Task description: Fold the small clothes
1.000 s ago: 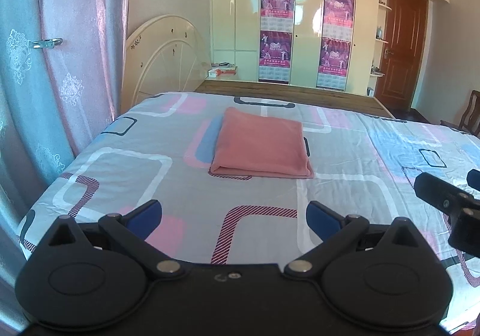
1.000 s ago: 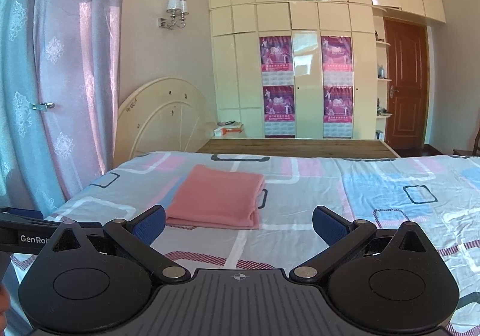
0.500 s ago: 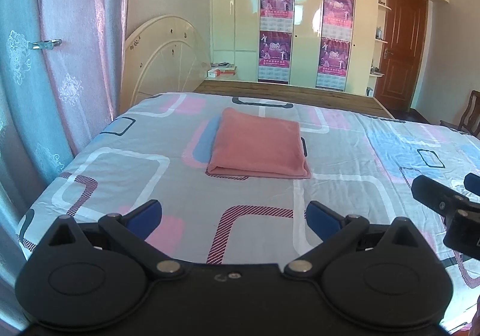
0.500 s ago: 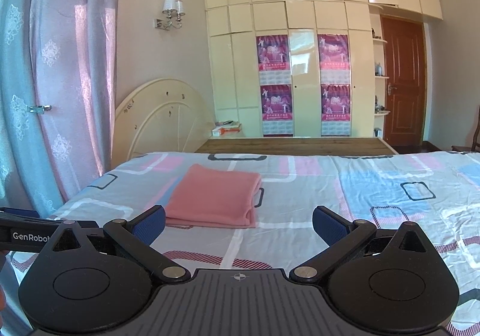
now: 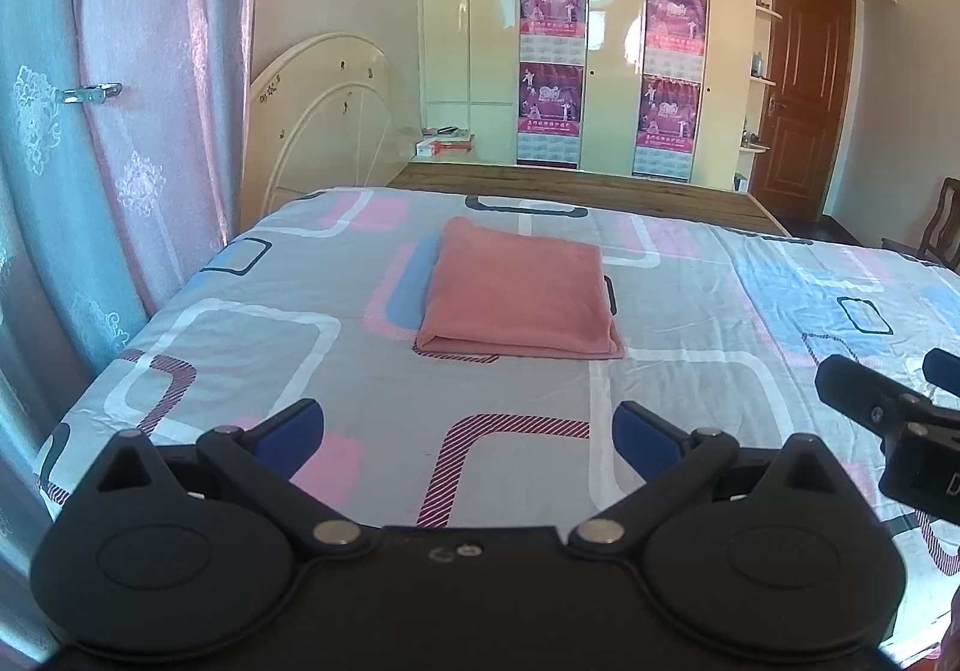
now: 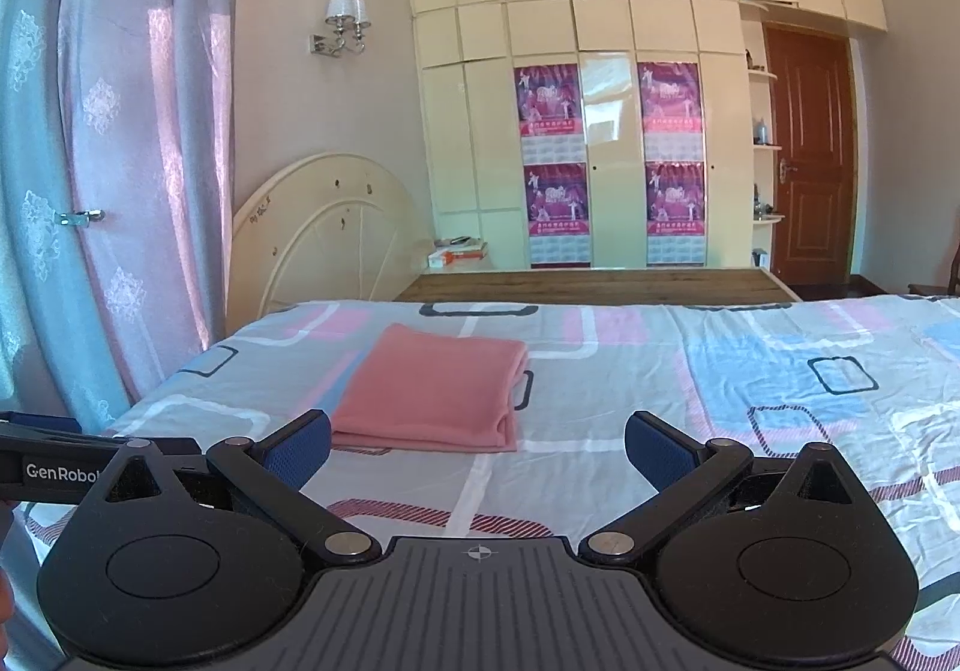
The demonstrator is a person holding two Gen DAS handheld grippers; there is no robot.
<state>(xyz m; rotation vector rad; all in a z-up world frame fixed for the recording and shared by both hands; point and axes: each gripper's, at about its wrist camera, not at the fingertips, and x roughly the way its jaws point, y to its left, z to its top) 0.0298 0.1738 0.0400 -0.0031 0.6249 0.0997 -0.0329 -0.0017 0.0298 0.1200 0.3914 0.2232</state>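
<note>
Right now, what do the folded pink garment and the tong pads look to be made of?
Folded pink garment: soft matte fabric, possibly fleece or knit; rounded, thick fold edges, no sheen. Blue pads on the tongs: seemingly rubber or foam, with a fine dotted texture. Both tongs stand open, holding nothing.

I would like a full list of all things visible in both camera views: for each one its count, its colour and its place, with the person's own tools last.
folded salmon-pink cloth: one, salmon pink, flat on the bed, left of its middle.
patterned bed sheet: one, grey with pink, blue and white rectangles, covering the bed.
rounded cream headboard: one, cream, leaning against the wall behind the bed.
cream wardrobe: one, cream, along the far wall.
purple posters: four, purple, on the wardrobe doors.
brown wooden door: one, brown, right of the wardrobe.
wall lamp: one, white shades, above the headboard.
curtain: pink and blue, left side.
left gripper: one, black with blue pads, open, empty.
right gripper: one, same colours, open, empty.
</note>
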